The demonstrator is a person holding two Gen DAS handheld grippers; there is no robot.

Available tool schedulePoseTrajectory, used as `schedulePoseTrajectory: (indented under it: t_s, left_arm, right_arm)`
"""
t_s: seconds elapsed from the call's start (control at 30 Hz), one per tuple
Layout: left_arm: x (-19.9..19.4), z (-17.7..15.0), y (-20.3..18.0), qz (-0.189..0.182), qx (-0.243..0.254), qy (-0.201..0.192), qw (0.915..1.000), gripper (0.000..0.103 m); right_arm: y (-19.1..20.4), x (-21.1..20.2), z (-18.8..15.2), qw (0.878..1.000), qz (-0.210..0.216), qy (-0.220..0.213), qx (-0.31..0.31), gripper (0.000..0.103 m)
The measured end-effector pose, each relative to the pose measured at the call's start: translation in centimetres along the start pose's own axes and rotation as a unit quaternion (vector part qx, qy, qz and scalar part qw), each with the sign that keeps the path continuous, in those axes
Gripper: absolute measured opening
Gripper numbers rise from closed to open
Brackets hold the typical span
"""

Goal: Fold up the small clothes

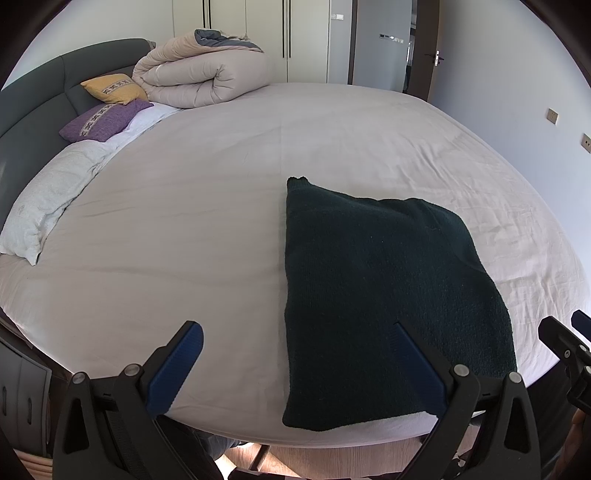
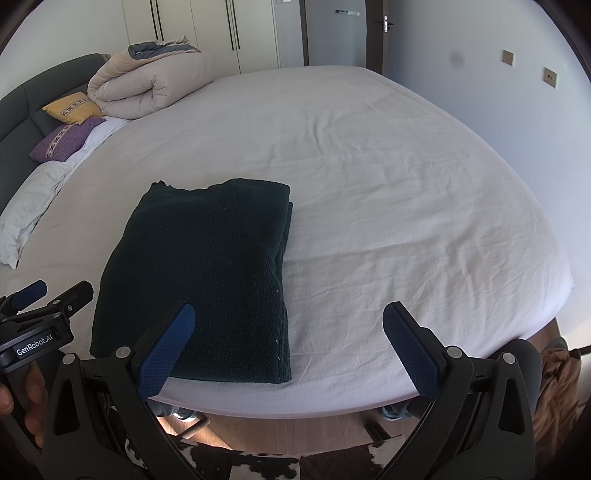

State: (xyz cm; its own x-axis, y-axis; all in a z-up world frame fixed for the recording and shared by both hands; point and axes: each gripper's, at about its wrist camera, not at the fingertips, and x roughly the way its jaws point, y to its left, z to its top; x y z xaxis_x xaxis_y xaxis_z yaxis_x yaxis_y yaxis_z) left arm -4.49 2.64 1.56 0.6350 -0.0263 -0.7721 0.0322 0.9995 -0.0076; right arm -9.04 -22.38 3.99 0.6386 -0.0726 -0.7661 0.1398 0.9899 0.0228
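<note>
Sweater (image 2: 199, 280) folded at near edge of bed (image 2: 406, 184), both left gripper (image 1: 295, 369) and right gripper (image 2: 288, 347) spread wide, empty; risk of slipping off edge if nudged.

A bedroom in a home.
A wide bed (image 1: 221, 177) with a pale sheet and padded grey headboard (image 1: 33, 110) carries a rolled duvet (image 1: 199, 77), yellow cushion (image 1: 114, 88), purple cushion (image 1: 103, 120) and white pillow (image 1: 48, 206); white wardrobe doors (image 1: 266, 33) and a door (image 1: 430, 48) stand behind.
</note>
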Motion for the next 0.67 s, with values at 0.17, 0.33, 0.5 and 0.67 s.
schedulePoseTrajectory:
  t_s: [0.17, 0.33, 0.5, 0.67]
  left_arm:
    - [0.02, -0.07, 0.08, -0.001, 0.001, 0.001, 1.0000, 0.103]
    - [0.02, -0.05, 0.07, -0.001, 0.001, 0.001, 1.0000, 0.103]
    - [0.05, -0.20, 0.15, 0.000, 0.003, 0.002, 1.0000, 0.103]
    - [-0.07, -0.39, -0.10, 0.003, 0.014, -0.008, 0.9999, 0.103]
  right_arm:
    - [0.11, -0.06, -0.11, 1.000, 0.000, 0.000, 0.001, 0.103]
    - [0.00, 0.00, -0.04, 1.000, 0.000, 0.000, 0.001, 0.103]
    - [0.26, -0.05, -0.26, 1.000, 0.000, 0.001, 0.002, 0.103]
    - [0.41, -0.01, -0.46, 1.000, 0.000, 0.003, 0.003, 0.103]
